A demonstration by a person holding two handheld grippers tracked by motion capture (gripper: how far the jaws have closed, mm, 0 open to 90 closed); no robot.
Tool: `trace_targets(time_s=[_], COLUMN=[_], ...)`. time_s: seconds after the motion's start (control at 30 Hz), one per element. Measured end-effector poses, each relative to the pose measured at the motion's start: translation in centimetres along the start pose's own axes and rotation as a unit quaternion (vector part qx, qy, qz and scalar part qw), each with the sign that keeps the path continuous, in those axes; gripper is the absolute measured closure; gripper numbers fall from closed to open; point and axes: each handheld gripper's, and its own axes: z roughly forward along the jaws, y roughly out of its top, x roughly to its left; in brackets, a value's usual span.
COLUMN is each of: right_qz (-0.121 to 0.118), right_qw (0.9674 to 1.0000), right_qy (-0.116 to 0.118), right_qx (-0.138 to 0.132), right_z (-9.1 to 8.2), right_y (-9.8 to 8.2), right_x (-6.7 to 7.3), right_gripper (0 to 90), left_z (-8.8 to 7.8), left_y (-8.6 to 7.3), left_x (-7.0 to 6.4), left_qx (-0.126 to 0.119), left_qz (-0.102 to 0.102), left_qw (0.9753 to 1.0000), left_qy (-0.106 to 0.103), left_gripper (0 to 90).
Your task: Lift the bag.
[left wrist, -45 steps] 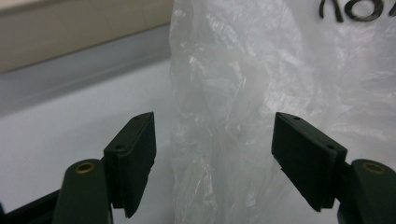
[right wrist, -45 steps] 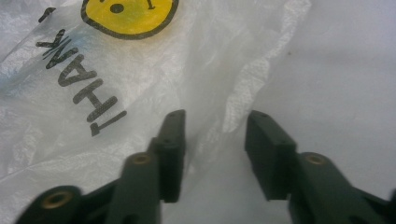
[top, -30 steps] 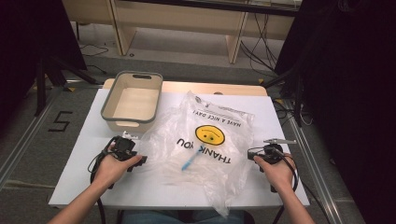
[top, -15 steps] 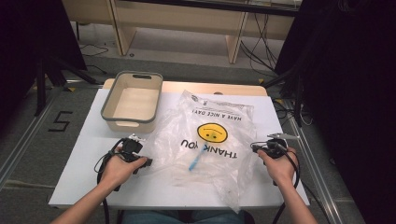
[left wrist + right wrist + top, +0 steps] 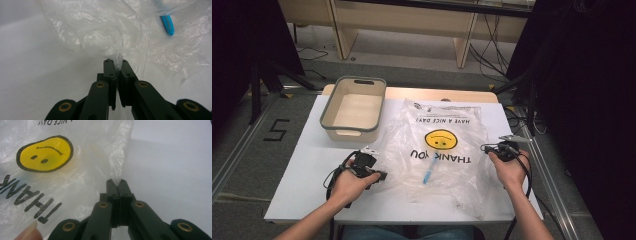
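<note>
A clear plastic bag (image 5: 439,150) printed with a yellow smiley (image 5: 441,139) and "THANK YOU" lies flat on the white table (image 5: 307,175). A thin blue object (image 5: 428,173) lies inside it. My left gripper (image 5: 382,175) is at the bag's left edge; its jaws have just been closing and now pinch a fold of the film (image 5: 113,53). The left gripper (image 5: 115,61) shows the blue object (image 5: 168,23) beyond it, under the bag film. My right gripper (image 5: 486,148) is shut on the bag's right edge. In the right gripper view the gripper (image 5: 116,180) pinches the film beside the smiley (image 5: 45,153).
A beige tub with a grey rim (image 5: 354,107) stands at the back left of the table, with nothing visible inside. Bare white tabletop (image 5: 175,165) lies right of the bag. Cables trail from both grippers toward the front edge.
My left hand slid right to the bag's edge and its jaws closed on the film. My right hand shifted a little farther from the front edge, still gripping the bag.
</note>
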Motion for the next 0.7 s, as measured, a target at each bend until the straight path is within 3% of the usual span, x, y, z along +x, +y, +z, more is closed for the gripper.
trace_targets(time_s=[0.23,0.5,0.6,0.7], right_qz=[-0.01,-0.026,-0.038,-0.046], right_qw=[0.9997,0.9992,0.9986,0.9971], right_qy=[-0.016,-0.024,-0.031,-0.056], right_qx=[-0.012,-0.017,-0.018,-0.024], right_z=[1.6,3.1,2.7,1.5], right_y=[1.0,1.5,1.5,1.6], right_x=[-0.3,-0.1,0.0,-0.1], right_gripper=[90.0,89.0,77.4,65.7], left_z=[1.0,1.9,1.4,0.5], left_y=[0.8,1.4,1.2,0.9], left_x=[-1.5,-1.2,-1.1,-1.0], left_qx=[-0.009,-0.018,-0.024,-0.038], left_qz=[0.016,0.012,0.017,0.024], left_qw=[0.9998,0.9998,0.9996,0.999], left_qy=[-0.01,-0.003,-0.003,0.006], left_gripper=[85.2,82.0,75.4,60.3])
